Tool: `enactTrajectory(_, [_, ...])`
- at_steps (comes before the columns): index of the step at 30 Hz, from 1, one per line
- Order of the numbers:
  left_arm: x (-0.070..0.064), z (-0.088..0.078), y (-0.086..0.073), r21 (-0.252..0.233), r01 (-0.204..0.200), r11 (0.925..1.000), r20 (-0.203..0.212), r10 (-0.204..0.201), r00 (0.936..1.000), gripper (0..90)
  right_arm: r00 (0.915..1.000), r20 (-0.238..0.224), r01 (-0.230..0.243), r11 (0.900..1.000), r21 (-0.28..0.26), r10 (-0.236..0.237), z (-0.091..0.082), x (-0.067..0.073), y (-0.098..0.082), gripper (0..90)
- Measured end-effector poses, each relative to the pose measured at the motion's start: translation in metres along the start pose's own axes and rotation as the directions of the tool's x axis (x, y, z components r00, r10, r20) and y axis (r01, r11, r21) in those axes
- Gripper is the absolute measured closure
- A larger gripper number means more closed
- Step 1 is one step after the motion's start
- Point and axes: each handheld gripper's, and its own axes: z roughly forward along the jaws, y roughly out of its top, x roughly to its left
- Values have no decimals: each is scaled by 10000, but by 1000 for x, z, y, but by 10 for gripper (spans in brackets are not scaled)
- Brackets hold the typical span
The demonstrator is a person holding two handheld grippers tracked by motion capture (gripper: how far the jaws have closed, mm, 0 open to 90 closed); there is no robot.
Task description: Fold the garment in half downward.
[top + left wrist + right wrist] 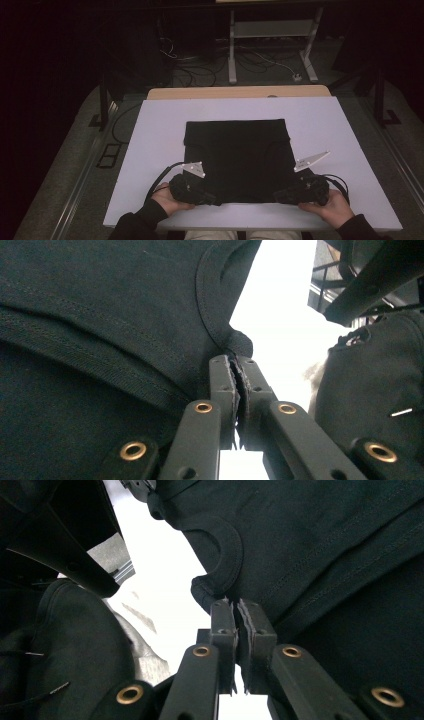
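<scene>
A black garment (235, 155) lies folded into a flat rectangle in the middle of the white board (150, 150). My left gripper (212, 197) is at its near left corner, held in a hand. My right gripper (280, 196) is at the near right corner, likewise held in a hand. In the left gripper view the jaws are pressed together on a corner of the black garment (100, 315), pinched at the left gripper's tips (235, 360). In the right gripper view the right gripper (235, 602) is shut the same way on the hem of the garment (325, 545).
The board rests on a wooden table whose far edge (240, 91) shows behind it. Beyond stand the white legs of a desk frame (232, 50), with cables and a white power strip (297, 77) on the dark floor. Bare board flanks the garment.
</scene>
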Motion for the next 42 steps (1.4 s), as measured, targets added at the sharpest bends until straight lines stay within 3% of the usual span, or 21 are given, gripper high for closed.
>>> enactTrajectory(5, [0,1,-1,21,34,10000,-20,-34,10000,852,10000,16,-7,10000,82,7,1,1,-1,839])
enactTrajectory(9, [-1,1,-4,55,-369,9993,-207,370,9991,832,9999,10,-113,9999,47,113,0,1,-2,807])
enactTrajectory(12, [-2,1,-3,35,-683,9977,-234,684,9974,758,9997,-18,-225,9997,-2,225,0,0,-2,755])
enactTrajectory(14, [-3,0,-2,-21,-823,9966,-249,822,9963,689,9995,105,-310,9995,-107,311,-1,0,-2,649])
enactTrajectory(19, [-7,-4,-2,-330,-1088,9935,-813,1058,9911,463,9985,488,-217,9990,-399,236,-2,2,-1,498])
enactTrajectory(20, [-8,-4,-2,-455,-1000,9939,-896,957,9914,420,9981,572,-194,9989,-426,218,-3,2,-1,464])
enactTrajectory(22, [-8,-7,-1,-596,-1133,9918,-1024,1068,9890,383,9969,757,-171,9987,-490,208,-3,3,-1,380])
enactTrajectory(26, [-10,-11,2,-877,-1074,9903,-1234,962,9877,265,9942,1041,-188,9969,-767,268,-5,3,-1,227])
enactTrajectory(31, [-9,-16,4,-1181,-856,9893,-1229,710,9899,158,9922,1205,-204,9942,-1055,332,-8,3,1,119])
enactTrajectory(34, [-5,-18,5,-1409,-649,9879,-1315,463,9902,41,9913,1272,-199,9944,-1041,332,-8,3,2,0])
enactTrajectory(36, [-1,-20,3,-1526,-371,9876,-1336,166,9909,0,9914,1265,-200,9941,-1063,334,-8,3,3,0])
enactTrajectory(42, [7,-33,-4,-2130,-185,9769,-1741,-193,9845,0,9916,1282,-11,9928,-1197,165,-9,2,7,0])
